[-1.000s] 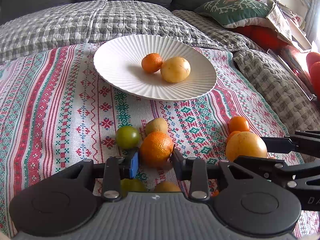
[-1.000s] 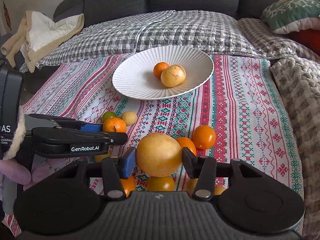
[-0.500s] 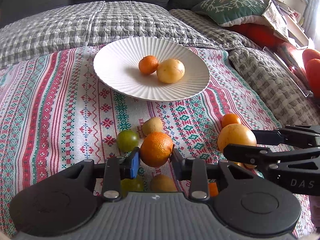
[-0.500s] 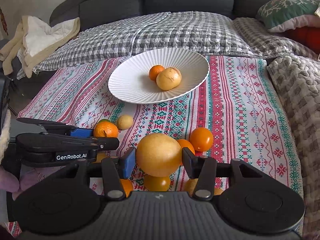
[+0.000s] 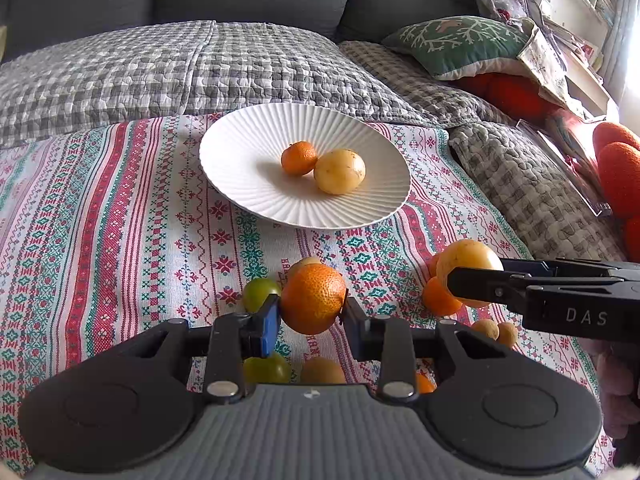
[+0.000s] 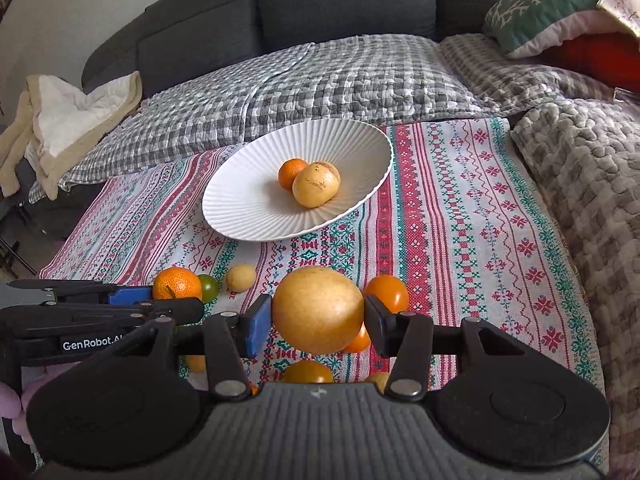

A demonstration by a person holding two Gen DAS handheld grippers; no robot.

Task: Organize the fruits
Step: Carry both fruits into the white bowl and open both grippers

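My left gripper is shut on an orange mandarin and holds it above the patterned cloth. My right gripper is shut on a large yellow fruit, also lifted; it shows in the left wrist view at the right. A white ribbed plate lies ahead with a small mandarin and a yellow fruit in it; the plate also shows in the right wrist view. Loose fruits lie on the cloth: a green one, an orange one, a small yellow one.
The patterned cloth covers a sofa seat with a grey checked quilt behind. A green cushion and a knitted blanket lie at the right. A beige towel hangs at the left.
Both grippers have risen with their fruits and moved toward the plate. The loose fruits now sit lower under the fingers.
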